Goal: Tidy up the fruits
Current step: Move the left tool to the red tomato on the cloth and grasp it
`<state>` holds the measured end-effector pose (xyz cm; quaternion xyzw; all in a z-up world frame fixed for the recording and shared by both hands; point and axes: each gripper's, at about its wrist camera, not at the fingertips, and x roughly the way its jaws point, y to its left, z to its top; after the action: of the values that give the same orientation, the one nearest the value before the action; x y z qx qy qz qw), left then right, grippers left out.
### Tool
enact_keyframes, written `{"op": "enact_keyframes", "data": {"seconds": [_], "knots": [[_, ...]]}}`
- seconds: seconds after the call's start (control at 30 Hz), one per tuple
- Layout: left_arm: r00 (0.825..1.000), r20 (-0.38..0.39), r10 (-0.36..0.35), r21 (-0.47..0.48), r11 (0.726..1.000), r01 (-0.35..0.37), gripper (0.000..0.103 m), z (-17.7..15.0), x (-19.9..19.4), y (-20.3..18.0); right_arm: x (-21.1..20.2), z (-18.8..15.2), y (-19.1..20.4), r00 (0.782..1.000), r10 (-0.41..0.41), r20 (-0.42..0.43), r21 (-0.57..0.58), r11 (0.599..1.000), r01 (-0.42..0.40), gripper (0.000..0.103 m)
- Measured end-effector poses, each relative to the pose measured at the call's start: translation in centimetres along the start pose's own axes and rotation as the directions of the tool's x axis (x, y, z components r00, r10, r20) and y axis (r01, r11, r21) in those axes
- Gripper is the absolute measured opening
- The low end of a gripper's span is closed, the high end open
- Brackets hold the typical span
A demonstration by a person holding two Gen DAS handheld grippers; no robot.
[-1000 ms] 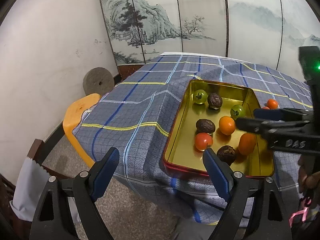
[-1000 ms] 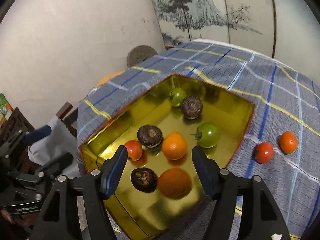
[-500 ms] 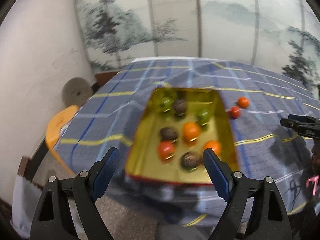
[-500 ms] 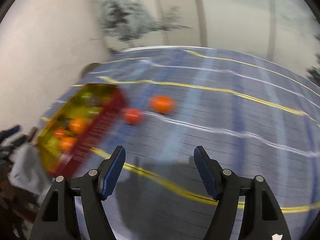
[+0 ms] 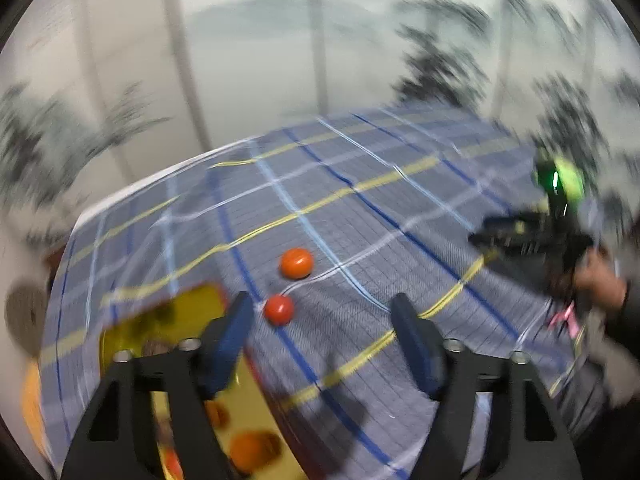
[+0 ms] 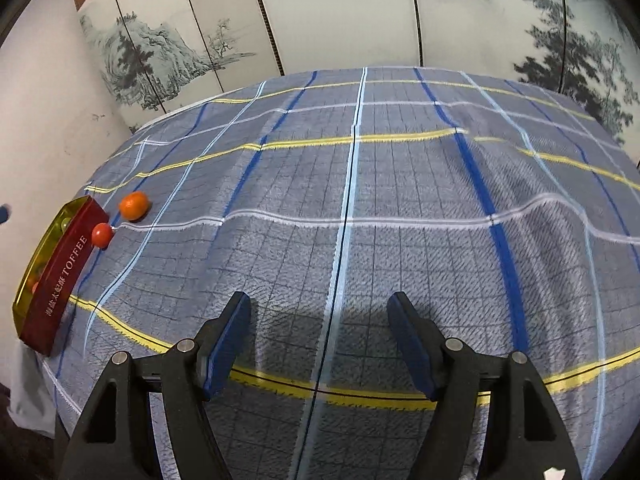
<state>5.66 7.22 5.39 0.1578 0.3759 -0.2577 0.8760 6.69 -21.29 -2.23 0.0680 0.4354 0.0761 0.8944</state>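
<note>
A gold tin tray (image 5: 192,300) with red sides holds several fruits at the table's left; it also shows in the right wrist view (image 6: 60,268). An orange tangerine (image 5: 296,263) and a small red tomato (image 5: 279,309) lie loose on the cloth beside the tray, also seen in the right wrist view as the tangerine (image 6: 134,205) and the tomato (image 6: 101,234). My left gripper (image 5: 322,336) is open and empty, above the tray's near corner, with the tomato just ahead of its left finger. My right gripper (image 6: 320,338) is open and empty over bare cloth, far right of the fruits.
A blue plaid cloth (image 6: 360,200) covers the table. A painted folding screen (image 6: 360,12) stands behind it and a white wall is at the left. The right gripper and the hand holding it (image 5: 560,236) show at the right of the left wrist view.
Both grippers swung right. The tray slid to the lower left in the left wrist view and to the far left edge in the right wrist view. Both stayed open.
</note>
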Motion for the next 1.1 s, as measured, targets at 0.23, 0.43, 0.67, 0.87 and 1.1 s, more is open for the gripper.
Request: {"op": "enact_keyframes", "data": {"seconds": [0.23,0.43,0.67,0.87,1.1], "knots": [[0.977,-0.212,-0.022,0.249,0.965,0.076,0.057,1.8,7.9,0.2,-0.4,-0.1,-0.6,0.998,0.065,0.021,0.021,0.998,-0.066,0.069],[0.948,-0.317,-0.015,0.264,0.959,0.104,0.046,0.7,12.1,2.6,-0.4,-0.1,-1.1,0.994,0.103,0.027,0.059,0.993,-0.105,0.069],[0.928,-0.369,-0.058,0.216,0.965,0.146,0.031,-0.8,14.1,3.8,-0.3,0.0,-1.1,0.993,0.119,0.026,0.062,0.991,-0.12,0.069],[0.951,-0.307,-0.015,0.152,0.986,0.064,0.031,-1.2,12.1,3.1,-0.2,0.0,-1.4,0.992,0.123,0.03,0.078,0.989,-0.125,0.068],[0.99,-0.138,0.022,-0.177,0.983,-0.047,0.031,-1.5,4.9,2.0,-0.2,0.1,-1.4,0.993,0.111,0.029,0.08,0.99,-0.113,0.069]]}}
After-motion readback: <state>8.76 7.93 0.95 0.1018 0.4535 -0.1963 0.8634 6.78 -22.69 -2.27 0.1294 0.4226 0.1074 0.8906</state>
